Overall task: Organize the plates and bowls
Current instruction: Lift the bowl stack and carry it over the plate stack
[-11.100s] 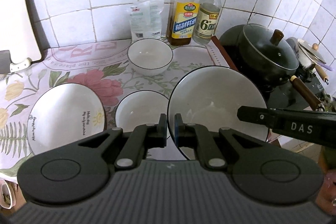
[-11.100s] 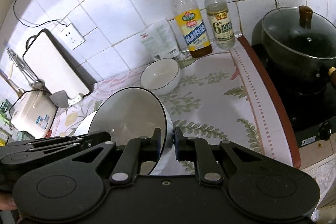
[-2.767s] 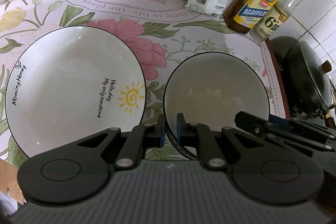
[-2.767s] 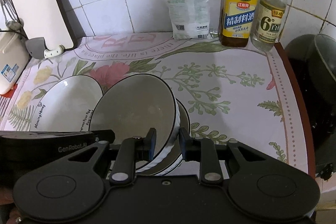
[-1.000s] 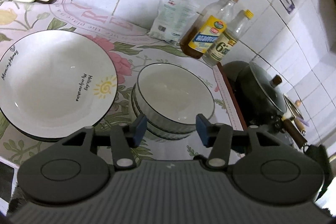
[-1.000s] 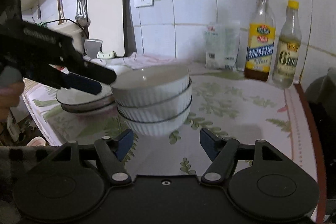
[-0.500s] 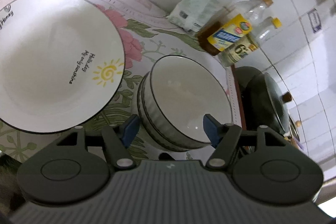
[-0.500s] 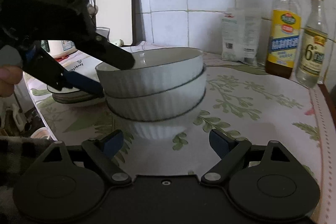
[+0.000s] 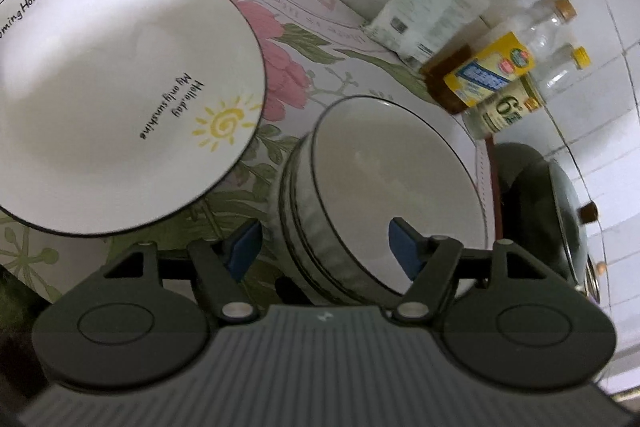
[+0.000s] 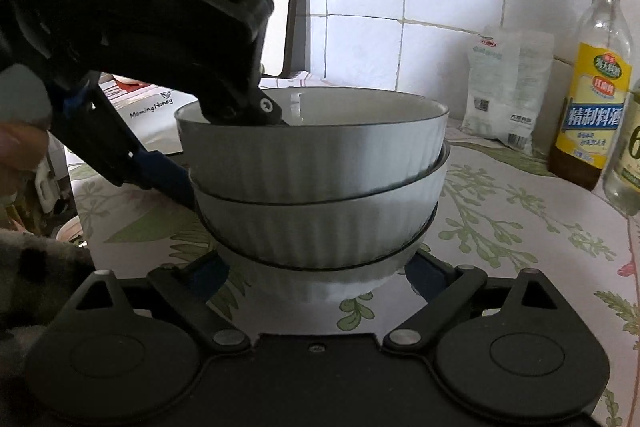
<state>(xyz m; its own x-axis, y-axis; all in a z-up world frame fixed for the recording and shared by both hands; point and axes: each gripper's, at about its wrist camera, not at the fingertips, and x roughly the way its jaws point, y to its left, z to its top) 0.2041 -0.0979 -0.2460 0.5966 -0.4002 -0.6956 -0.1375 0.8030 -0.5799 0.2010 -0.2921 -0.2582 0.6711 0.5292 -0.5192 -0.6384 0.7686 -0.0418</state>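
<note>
A stack of bowls (image 10: 312,187), three deep and ribbed on the outside, stood on the counter (image 10: 520,227) near its right edge, just beside a wide plate (image 9: 120,87) printed with a small yellow sun. The left gripper (image 9: 322,241) straddled the near rim of the stack: one finger hung outside the wall, the other over the inside of the top bowl. Its jaws stood apart, having just been opening, and pressed on nothing. The right gripper (image 10: 316,273) sat low in front of the bottom bowl, its jaws spread wide to either side of the base after opening further; whether they touched the bowl could not be told. Toward the back right corner of the counter stood two bottles (image 9: 504,67) and a white packet (image 10: 508,87), against the tiled wall. A dark pot (image 9: 560,203) sat past the right edge.
</note>
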